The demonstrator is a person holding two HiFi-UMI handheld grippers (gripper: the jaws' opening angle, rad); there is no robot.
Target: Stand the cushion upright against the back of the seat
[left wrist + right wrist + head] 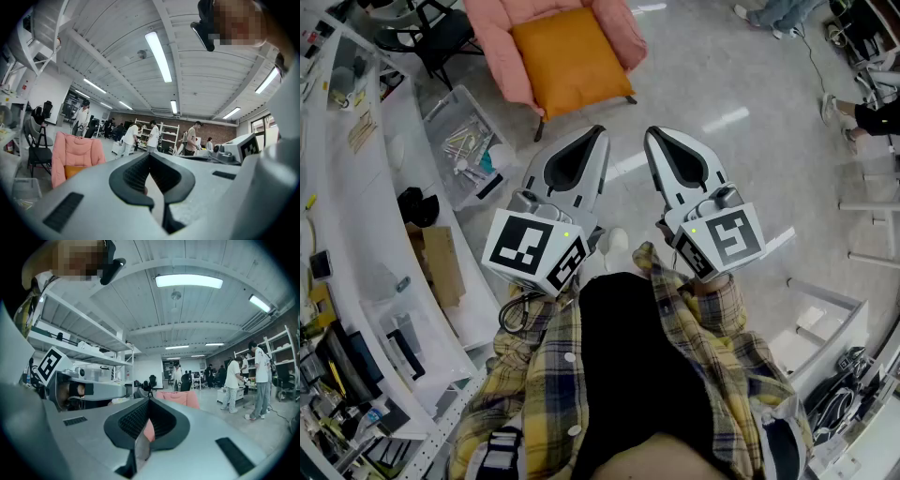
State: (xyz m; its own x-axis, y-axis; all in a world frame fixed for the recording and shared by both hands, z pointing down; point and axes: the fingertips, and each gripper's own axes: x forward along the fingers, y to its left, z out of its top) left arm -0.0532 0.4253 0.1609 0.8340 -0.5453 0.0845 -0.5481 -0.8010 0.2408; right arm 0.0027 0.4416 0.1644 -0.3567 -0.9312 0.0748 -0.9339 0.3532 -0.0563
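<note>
A pink armchair (502, 42) stands on the floor ahead of me, with an orange cushion (567, 58) lying flat on its seat. My left gripper (599, 132) and right gripper (652, 134) are held side by side in front of my body, pointing level toward the chair and well short of it. Both are shut with nothing between the jaws. In the left gripper view the armchair (77, 157) appears at the left beyond the closed left gripper (150, 156), and an edge of the cushion (74, 171) shows on the seat. The right gripper view shows the armchair (180, 398) just past the closed right gripper (150, 401).
White shelving (356, 187) with tools runs along my left. A clear plastic bin (473, 145) and a black chair (427, 33) stand left of the armchair. A white rack (825, 328) is at my right. Several people (129, 139) stand at shelves in the background.
</note>
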